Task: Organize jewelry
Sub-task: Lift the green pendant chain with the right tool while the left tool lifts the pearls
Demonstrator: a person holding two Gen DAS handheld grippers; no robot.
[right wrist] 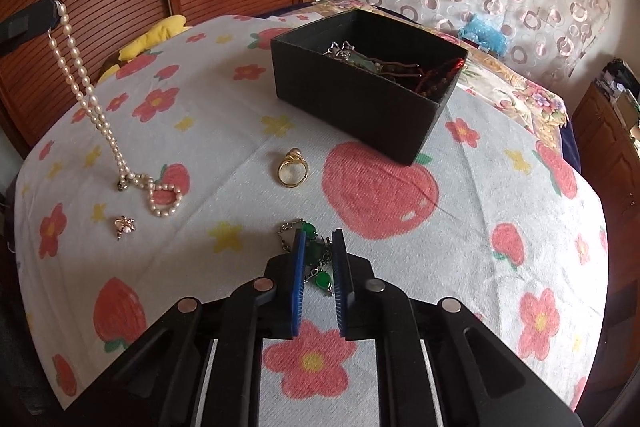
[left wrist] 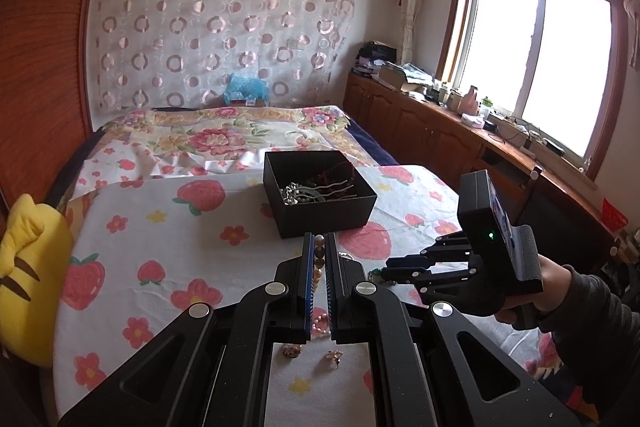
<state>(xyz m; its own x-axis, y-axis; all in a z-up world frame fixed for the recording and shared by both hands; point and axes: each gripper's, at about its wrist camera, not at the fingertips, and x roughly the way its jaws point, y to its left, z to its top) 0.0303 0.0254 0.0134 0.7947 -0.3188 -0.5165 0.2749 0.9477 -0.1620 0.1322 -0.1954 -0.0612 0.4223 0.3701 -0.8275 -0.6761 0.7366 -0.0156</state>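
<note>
The white cloth printed with red strawberries and flowers (right wrist: 460,247) is covering the bed and serving as the work surface. On it the black rectangular cardboard box (right wrist: 360,99) is sitting open, already holding a tangle of pieces: silvery metalwork, a dark beaded string and thin hairpins, so part of the sorting looks done.

The left gripper (left wrist: 319,247) is clamping the long strand of cream-coloured pearls (right wrist: 84,95) between its closed fingers; the strand is hanging down with its lower loop resting on the cloth, well apart from the box. The right gripper (right wrist: 319,247) is straddling the green stone pendant on a silvery chain (right wrist: 316,259), its jaws narrowed around it; whether they are actually pinching it I cannot tell.

Lying loose on the cloth are the gold ring with a pale bead (right wrist: 293,169), just in front of the box, and the small gold flower-shaped earring (right wrist: 125,225) near the pearl loop; the left wrist view is showing two such small pieces under the gripper.

By my judgement the task is roughly midway: the pearls, pendant, ring and earrings are not yet in the box.
</note>
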